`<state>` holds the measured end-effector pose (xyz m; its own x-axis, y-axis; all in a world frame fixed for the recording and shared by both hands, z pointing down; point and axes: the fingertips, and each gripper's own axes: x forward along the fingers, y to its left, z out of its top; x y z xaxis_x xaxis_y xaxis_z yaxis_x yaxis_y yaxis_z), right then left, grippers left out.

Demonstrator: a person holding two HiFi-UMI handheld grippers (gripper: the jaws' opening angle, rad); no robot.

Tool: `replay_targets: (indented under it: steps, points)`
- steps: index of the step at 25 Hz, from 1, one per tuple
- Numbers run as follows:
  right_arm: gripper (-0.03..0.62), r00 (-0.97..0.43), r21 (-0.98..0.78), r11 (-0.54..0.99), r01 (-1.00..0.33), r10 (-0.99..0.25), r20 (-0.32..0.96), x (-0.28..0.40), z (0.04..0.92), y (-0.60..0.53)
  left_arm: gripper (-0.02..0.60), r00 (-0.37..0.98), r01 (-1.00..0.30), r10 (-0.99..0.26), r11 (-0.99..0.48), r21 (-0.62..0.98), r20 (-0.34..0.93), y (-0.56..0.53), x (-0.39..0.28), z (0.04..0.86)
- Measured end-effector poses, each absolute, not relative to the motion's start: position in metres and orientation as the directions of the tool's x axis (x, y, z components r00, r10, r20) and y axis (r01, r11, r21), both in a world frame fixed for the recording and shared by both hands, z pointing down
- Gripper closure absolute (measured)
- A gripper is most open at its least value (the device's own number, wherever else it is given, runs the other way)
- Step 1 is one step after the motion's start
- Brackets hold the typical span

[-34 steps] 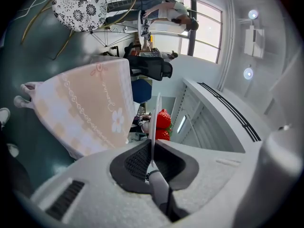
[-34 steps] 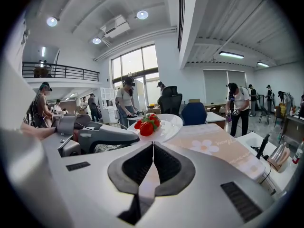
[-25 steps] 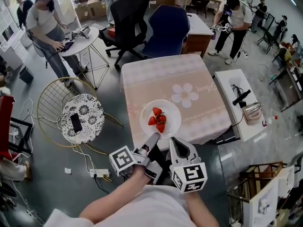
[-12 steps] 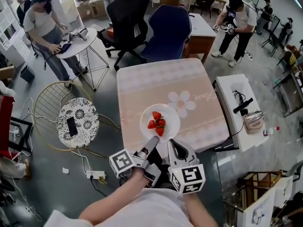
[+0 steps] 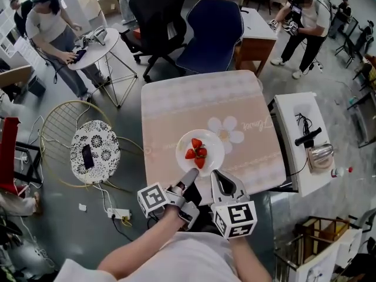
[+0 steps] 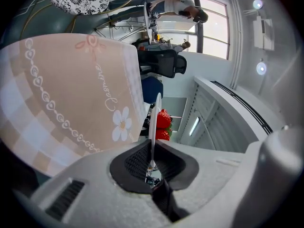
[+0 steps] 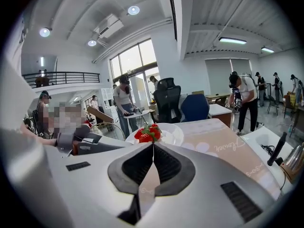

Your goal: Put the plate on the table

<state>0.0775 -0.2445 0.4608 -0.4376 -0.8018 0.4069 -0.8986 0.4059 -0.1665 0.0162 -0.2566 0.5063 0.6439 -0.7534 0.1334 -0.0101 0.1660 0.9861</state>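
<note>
In the head view, the round white plate (image 5: 215,150) of red strawberries (image 5: 197,152) sits face-up at the near edge of the pink flower-print table (image 5: 200,98), with the right gripper (image 5: 216,178) just beside it; in the left gripper view, the left gripper (image 6: 152,148) is clamped on its near rim, the plate edge-on and running straight away; in the right gripper view, the jaws are together, empty, pointing at the plate.

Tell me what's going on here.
A person holds a gripper in each hand. The left gripper has its fingers closed on the near rim of a white plate carrying strawberries, over the pink-clothed table near its front edge. Whether the plate rests on it is unclear. The right gripper is shut and empty beside it.
</note>
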Motion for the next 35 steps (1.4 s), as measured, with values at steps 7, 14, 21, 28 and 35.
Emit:
replay_targets:
  steps: [7,14,21,28,35]
  points:
    - [0.589,-0.457,-0.184,0.420,-0.889,-0.779,0.429,0.090,0.476,-0.274,0.563,0.659,-0.016,-0.742,0.145,0.989,0.119,-0.288,0.028,0.521]
    - [0.589,-0.495,-0.208,0.451,-0.868,-0.745,0.448,0.093,0.492,-0.297,0.563,0.650,-0.040,-0.744,0.175,0.984,0.158,-0.305,0.036,0.551]
    - [0.589,-0.528,-0.219,0.486,-0.846,-0.707,0.471,0.097,0.507,-0.313,0.563,0.634,-0.039,-0.751,0.210,0.977,0.187,-0.318,0.044,0.576]
    - [0.589,-0.542,-0.220,0.505,-0.835,-0.685,0.487,0.103,0.517,-0.326,0.563,0.625,-0.089,-0.746,0.225,0.970,0.231,-0.332,0.046,0.602]
    - [0.589,-0.553,-0.222,0.520,-0.825,-0.664,0.502,0.104,0.527,-0.336,0.561,0.616,-0.131,-0.729,0.276,0.952,0.297,-0.341,0.047,0.628]
